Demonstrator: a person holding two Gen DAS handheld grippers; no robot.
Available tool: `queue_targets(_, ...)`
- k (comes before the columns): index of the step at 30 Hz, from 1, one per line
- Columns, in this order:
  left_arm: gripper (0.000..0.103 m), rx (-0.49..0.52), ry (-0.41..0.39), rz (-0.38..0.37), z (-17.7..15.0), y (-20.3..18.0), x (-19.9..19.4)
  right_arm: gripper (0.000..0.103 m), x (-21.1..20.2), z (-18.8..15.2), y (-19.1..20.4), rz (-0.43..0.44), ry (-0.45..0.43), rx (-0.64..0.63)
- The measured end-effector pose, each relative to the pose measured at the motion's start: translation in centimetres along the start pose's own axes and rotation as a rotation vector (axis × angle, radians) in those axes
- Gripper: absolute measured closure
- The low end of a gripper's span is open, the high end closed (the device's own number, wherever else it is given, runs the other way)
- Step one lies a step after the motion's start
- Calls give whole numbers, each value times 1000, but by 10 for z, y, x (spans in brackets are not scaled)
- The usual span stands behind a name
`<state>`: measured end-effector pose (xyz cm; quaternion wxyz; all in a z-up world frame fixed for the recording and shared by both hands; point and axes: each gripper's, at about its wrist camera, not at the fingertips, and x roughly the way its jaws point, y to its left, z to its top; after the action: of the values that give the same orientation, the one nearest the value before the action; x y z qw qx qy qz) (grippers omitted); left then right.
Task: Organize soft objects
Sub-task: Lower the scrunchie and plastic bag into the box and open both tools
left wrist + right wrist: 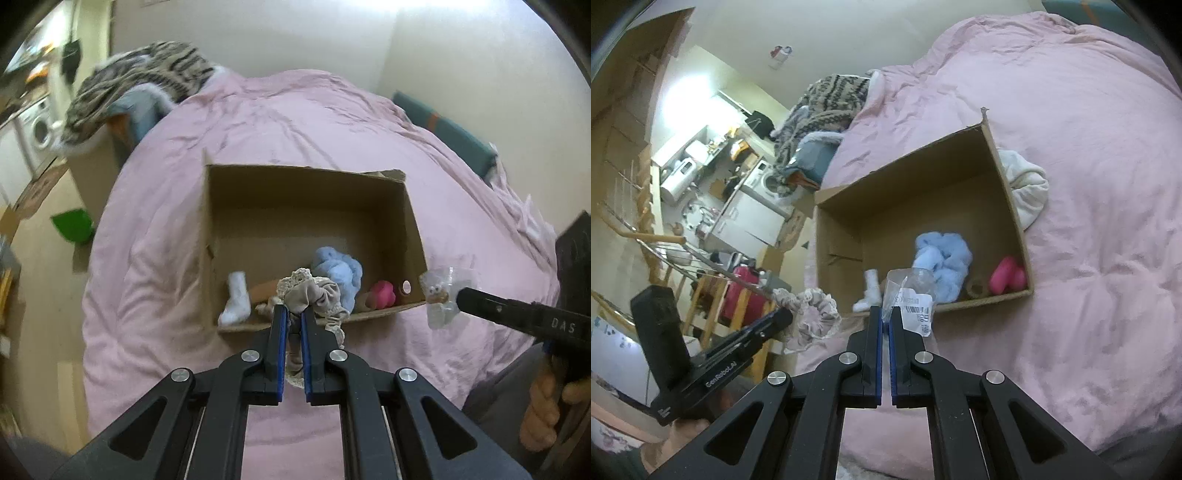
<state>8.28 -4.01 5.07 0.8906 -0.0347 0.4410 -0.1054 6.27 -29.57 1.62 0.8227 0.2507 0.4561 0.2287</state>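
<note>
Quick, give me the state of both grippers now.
Left gripper: shut on the beige lace scrunchie.
Right gripper: shut on the clear plastic packet.

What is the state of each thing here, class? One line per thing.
Box: open, partly filled.
Scrunchie: held by left gripper.
Clear packet: held by right gripper.
Blue fluffy item: inside box.
White sock: inside box.
Pink item: inside box.

The beige scrunchie (314,297) covers part of the blue fluffy item (338,271) and the box's near wall (373,316). What the clear packet (441,295) contains is too blurred to tell. The label (918,314) print is unreadable. The white cloth (1027,184) sits half hidden behind the box.
</note>
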Motion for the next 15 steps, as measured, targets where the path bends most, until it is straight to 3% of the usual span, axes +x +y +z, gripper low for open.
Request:
queue_targets(7,96,18,-2,-10,23,0,21,98,18,14,-10,-30,19,-7)
queue_targets(15,96,22,37,7,25,-7,38,98,32,11,-18,-33,50,24)
